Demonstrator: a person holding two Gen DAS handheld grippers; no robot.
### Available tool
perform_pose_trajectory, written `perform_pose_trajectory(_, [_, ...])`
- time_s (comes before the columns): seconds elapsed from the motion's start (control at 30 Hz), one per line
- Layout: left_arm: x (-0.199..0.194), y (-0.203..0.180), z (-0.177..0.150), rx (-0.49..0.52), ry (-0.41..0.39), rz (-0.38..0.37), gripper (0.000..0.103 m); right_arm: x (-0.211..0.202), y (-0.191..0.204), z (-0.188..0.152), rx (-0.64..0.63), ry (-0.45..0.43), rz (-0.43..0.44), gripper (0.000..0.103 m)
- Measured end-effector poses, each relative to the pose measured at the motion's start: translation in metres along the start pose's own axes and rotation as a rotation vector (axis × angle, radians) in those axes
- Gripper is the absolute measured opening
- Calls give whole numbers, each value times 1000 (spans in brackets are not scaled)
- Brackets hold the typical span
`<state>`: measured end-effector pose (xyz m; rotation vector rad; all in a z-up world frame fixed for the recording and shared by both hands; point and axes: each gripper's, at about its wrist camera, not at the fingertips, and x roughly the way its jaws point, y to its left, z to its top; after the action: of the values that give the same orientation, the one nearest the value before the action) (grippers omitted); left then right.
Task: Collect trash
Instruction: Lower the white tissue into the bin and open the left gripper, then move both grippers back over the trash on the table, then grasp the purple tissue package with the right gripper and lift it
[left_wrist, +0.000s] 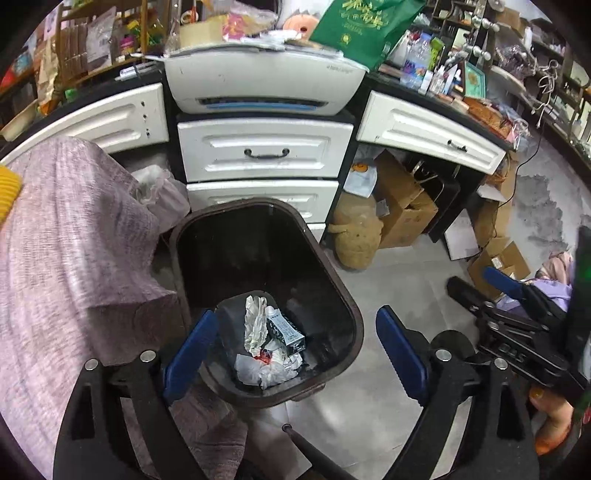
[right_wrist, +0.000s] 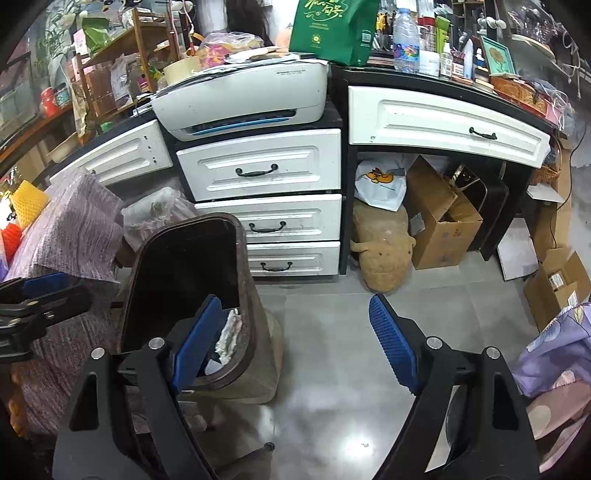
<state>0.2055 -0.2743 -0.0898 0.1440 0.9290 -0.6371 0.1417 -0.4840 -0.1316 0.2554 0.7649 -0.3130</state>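
Evidently the drop was the step in hand: the left gripper (left_wrist: 295, 350) hung over the mouth of the brown trash bin (left_wrist: 343, 291) with its blue pads spread wide and nothing between them, while the trash lay at the bin's bottom, namely crumpled white paper (left_wrist: 255, 325), a small carton (left_wrist: 286, 330) with dark print too fine to read, and more white scraps (left_wrist: 266, 371) with a touch of red. The right gripper (right_wrist: 295, 343) was likewise spread and empty, poised above bare grey floor (right_wrist: 332, 369) just beside the bin's right wall. To do this step well, I judged, the tongs should be kept over the middle of the opening, clear of the rim, until the pieces had settled, and then lifted straight up so a pad would not catch the rim and tip the bin. As for writing, a green bag (right_wrist: 332, 29) on the desk's top edge bore gold Chinese characters I could not make out, the white printer (right_wrist: 251, 99) carried a small illegible label near its front edge, and a water bottle (right_wrist: 405, 40) showed a colourful wrapper.
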Motion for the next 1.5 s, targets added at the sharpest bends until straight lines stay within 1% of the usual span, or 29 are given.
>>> perform_pose_trajectory(0.13, [-27,5,-6,2,-34,-10,91,-5,11,4,-8,-4,35,82])
perform_pose_trajectory(0.3, [-66,20,-16,-6,-94,14,94,-14,36,13,-37,-13,107,82])
perform_pose_trajectory(0.5, [-112,50,-28,-39,-197,110,96,-31,95,21,-166,-38,203,82])
perform_pose_trajectory(0.63, [-137,77,-38,-81,-245,185,97,-41,138,28,-230,-37,301,82])
perform_pose_trajectory(0.8, [-162,119,-55,-150,-259,268,97,-52,193,33,-318,-30,408,82])
perform_pose_trajectory(0.97, [-184,161,-75,-230,-262,355,97,-61,241,30,-393,-21,486,82])
perform_pose_trajectory(1.1, [-202,193,-90,-289,-271,412,97,-68,275,30,-443,-14,535,82])
perform_pose_trajectory(1.23, [-216,218,-104,-329,-265,461,97,-69,313,26,-492,13,580,82])
perform_pose_trajectory(1.4, [-230,246,-119,-373,-261,484,97,-59,351,27,-519,79,639,82])
perform_pose_trajectory(1.5, [-233,257,-125,-398,-255,483,97,-51,376,30,-529,123,672,82])
